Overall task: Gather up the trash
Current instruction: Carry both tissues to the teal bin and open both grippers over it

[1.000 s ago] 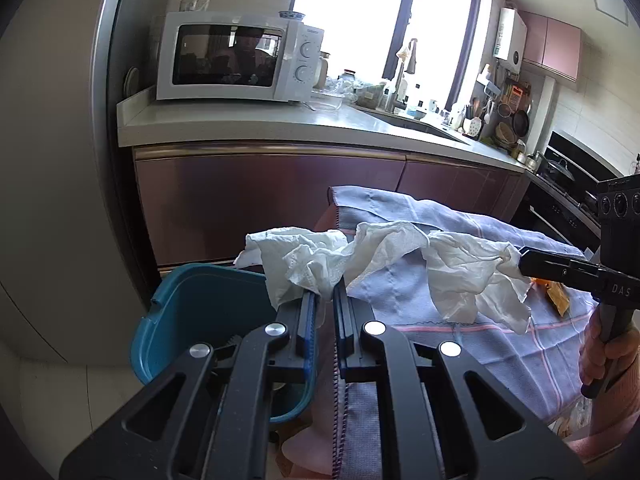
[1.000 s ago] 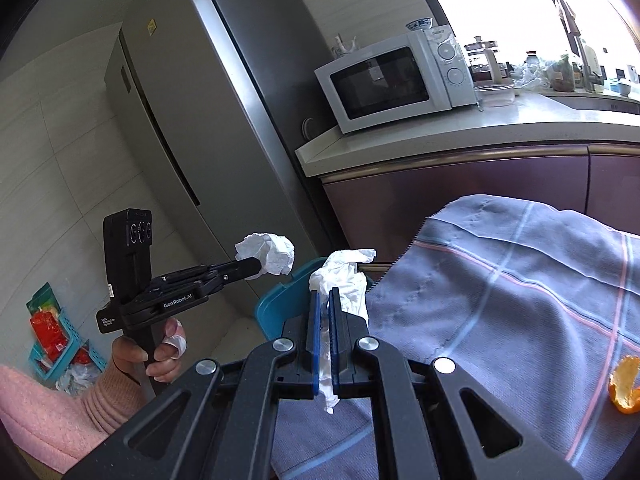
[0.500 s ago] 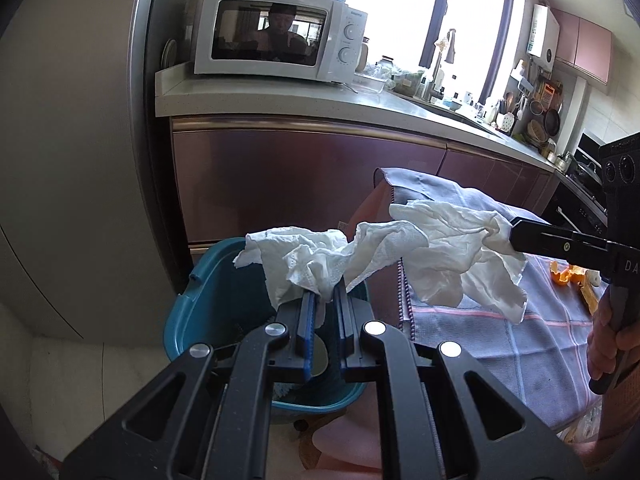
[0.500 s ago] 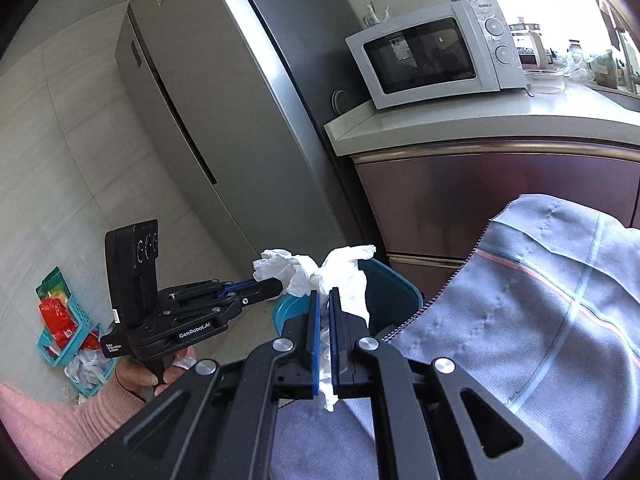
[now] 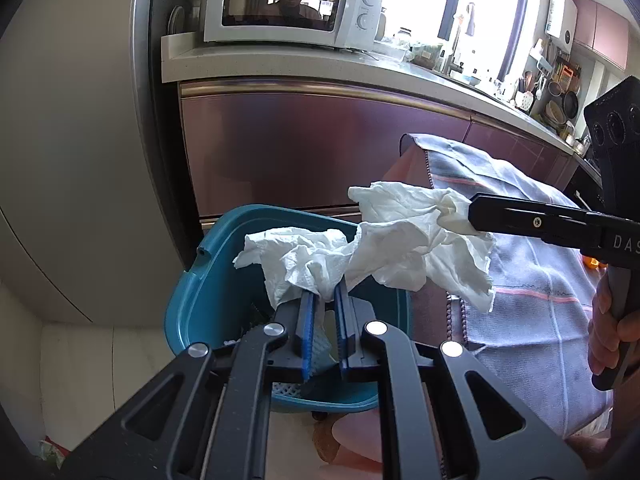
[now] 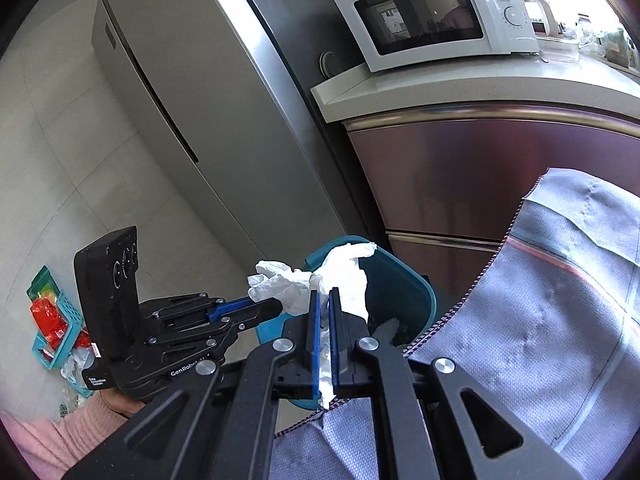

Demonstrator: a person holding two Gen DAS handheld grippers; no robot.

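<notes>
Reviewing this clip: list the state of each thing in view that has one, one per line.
Left gripper: shut on a tissue.
Right gripper: shut on a tissue.
Left tissue: crumpled, held over the bin.
Right tissue: crumpled, held beside the left one.
Bin: open, some trash already inside.
Microwave: door closed.
Fridge: doors closed.
Cloth: spread over the table, edge hanging down.

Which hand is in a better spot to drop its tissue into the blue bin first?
Left, probably. The left tool holds its tissue right over the open teal bin. The right tool's tissue hangs near the rim, partly over the cloth.
</notes>
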